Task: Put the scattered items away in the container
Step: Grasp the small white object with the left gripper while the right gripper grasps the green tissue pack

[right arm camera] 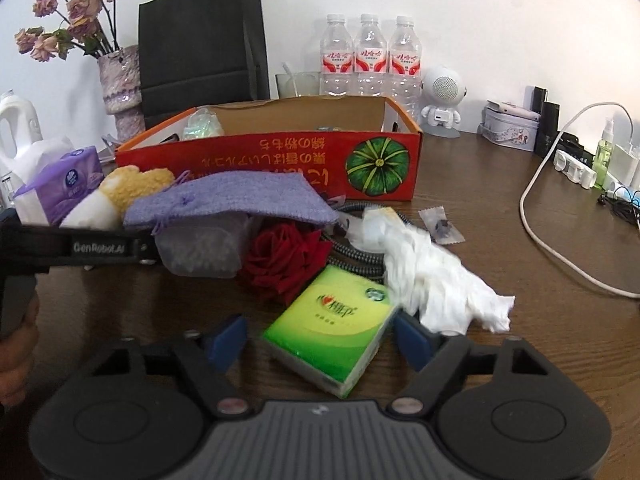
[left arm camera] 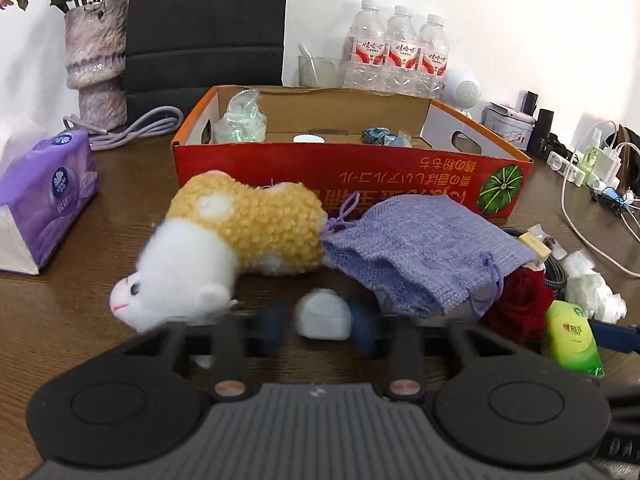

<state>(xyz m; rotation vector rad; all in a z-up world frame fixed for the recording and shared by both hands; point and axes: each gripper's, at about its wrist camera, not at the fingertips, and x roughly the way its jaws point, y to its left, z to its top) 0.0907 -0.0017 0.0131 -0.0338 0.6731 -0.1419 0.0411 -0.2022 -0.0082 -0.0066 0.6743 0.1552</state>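
Observation:
The red cardboard box [left arm camera: 352,168] stands open at the table's middle, also in the right wrist view [right arm camera: 280,160], with a few small items inside. In front of it lie a yellow-and-white plush toy [left arm camera: 224,236], a purple knitted pouch [left arm camera: 424,248], a red fabric rose [right arm camera: 286,260], crumpled white tissue [right arm camera: 436,276] and a green tissue pack [right arm camera: 334,334]. My left gripper [left arm camera: 322,320] is closed on a small pale blue-white object [left arm camera: 324,314] just in front of the plush. My right gripper [right arm camera: 320,338] is open, its blue pads on either side of the green tissue pack.
A purple tissue pack [left arm camera: 48,200] lies at the left, a vase of dried flowers [left arm camera: 96,64] and a black bag [right arm camera: 200,44] behind. Water bottles [right arm camera: 370,60], a white speaker [right arm camera: 442,96], a tin, chargers and cables [right arm camera: 560,200] crowd the back and right. A braided cable [right arm camera: 356,256] lies under the rose.

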